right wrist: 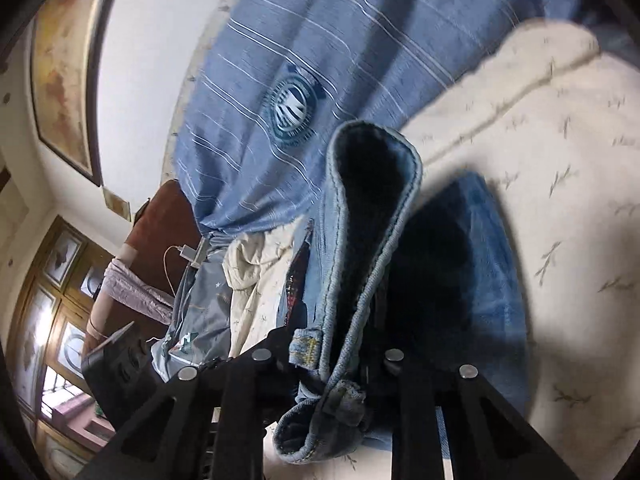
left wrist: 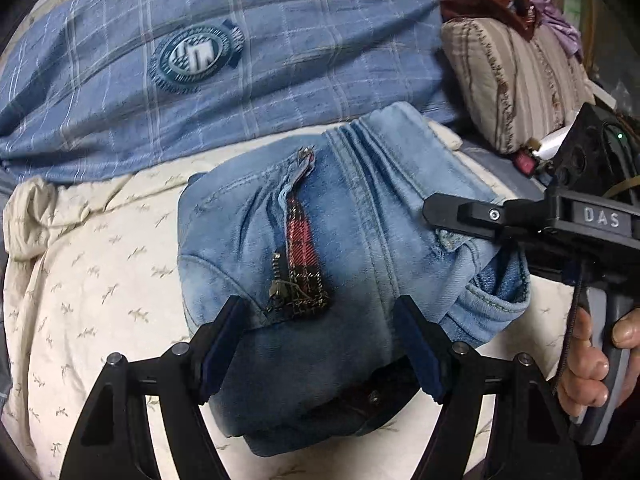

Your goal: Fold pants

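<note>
Light-blue jeans lie bundled on a cream bedspread, fly open, with a zipper and red plaid lining showing. My left gripper is open, its two blue-padded fingers straddling the near part of the jeans. From the right, my right gripper reaches in, held by a person's hand, its tip at the waistband. In the right wrist view this gripper is shut on the waistband, which stands up as a loop in front of the camera, with a belt loop by the fingers.
A blue checked cover with a round badge lies behind the jeans. A striped beige pillow with brown cloth on top sits at the back right. The right wrist view shows a framed picture, a charger cable and a window.
</note>
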